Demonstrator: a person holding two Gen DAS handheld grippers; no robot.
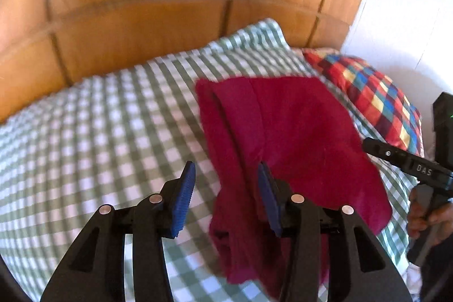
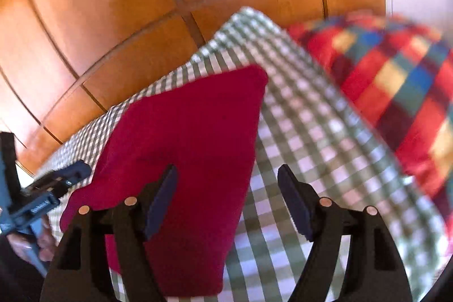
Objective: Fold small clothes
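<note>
Folded crimson fleece garment (image 1: 288, 137) on green-checked bed (image 1: 99, 132), twelve o'clock of both empty, parted tools (image 1: 226, 200) (image 2: 226, 203); fold apparently complete, next smoothing or setting aside.

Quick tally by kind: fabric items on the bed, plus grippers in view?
Red garment: 1
Green-checked bed cover: 1
Multicolour checked pillow: 1
Grippers, left gripper and right gripper, neither holding anything: 2
Total: 5

Checked sheet (image 1: 99, 118) lies free; pillow (image 1: 376, 101) borders right.
</note>
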